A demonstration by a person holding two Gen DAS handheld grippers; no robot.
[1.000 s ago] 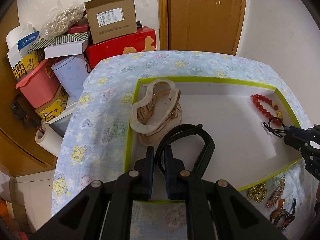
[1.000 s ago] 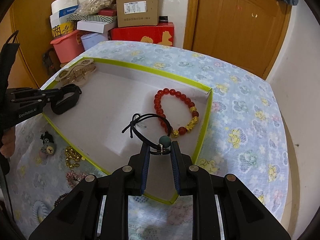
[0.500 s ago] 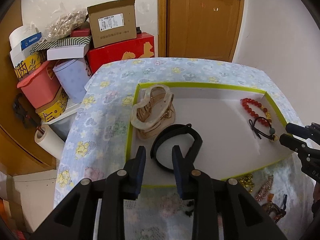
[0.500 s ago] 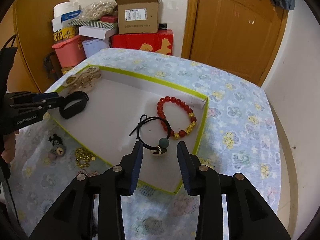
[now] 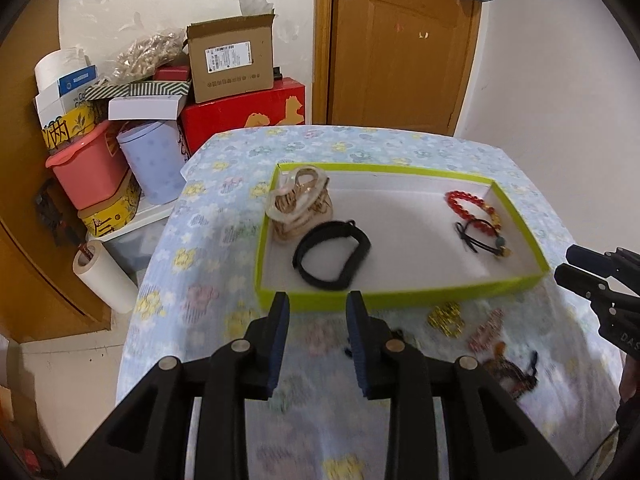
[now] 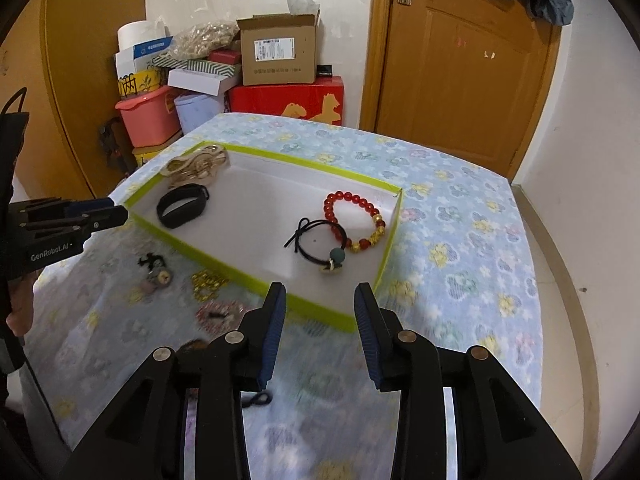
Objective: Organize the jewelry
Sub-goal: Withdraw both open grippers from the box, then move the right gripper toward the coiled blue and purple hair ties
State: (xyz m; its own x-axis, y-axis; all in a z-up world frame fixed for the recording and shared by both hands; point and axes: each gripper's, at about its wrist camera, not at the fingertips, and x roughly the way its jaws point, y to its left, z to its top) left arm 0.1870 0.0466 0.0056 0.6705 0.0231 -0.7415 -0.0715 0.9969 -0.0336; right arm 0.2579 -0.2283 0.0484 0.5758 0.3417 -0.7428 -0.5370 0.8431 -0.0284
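Note:
A white tray with a lime-green rim (image 5: 400,294) sits on the flowered tablecloth. In it lie a beige hair claw (image 5: 298,208), a black band (image 5: 332,256), a red bead bracelet (image 5: 468,202) and a black hair tie (image 5: 480,236). My left gripper (image 5: 317,302) hovers before the tray's near rim, jaws opening, nothing between them. My right gripper (image 6: 320,294) is open and empty, just short of the rim (image 6: 320,312), with the hair tie (image 6: 320,240) beyond it. Each gripper shows in the other's view: the right gripper (image 5: 570,264), the left gripper (image 6: 116,210).
Loose jewellery lies on the cloth in front of the tray: a gold piece (image 6: 208,282), a dark charm (image 6: 154,270), a pink beaded piece (image 6: 218,312). Stacked boxes (image 5: 232,64) and a pink tub (image 5: 86,164) stand behind the table's left side. A wooden door (image 6: 460,80) is at the back.
Both grippers have let go and drawn back and up out of the tray. The black band and the hair tie now lie free on the tray floor.

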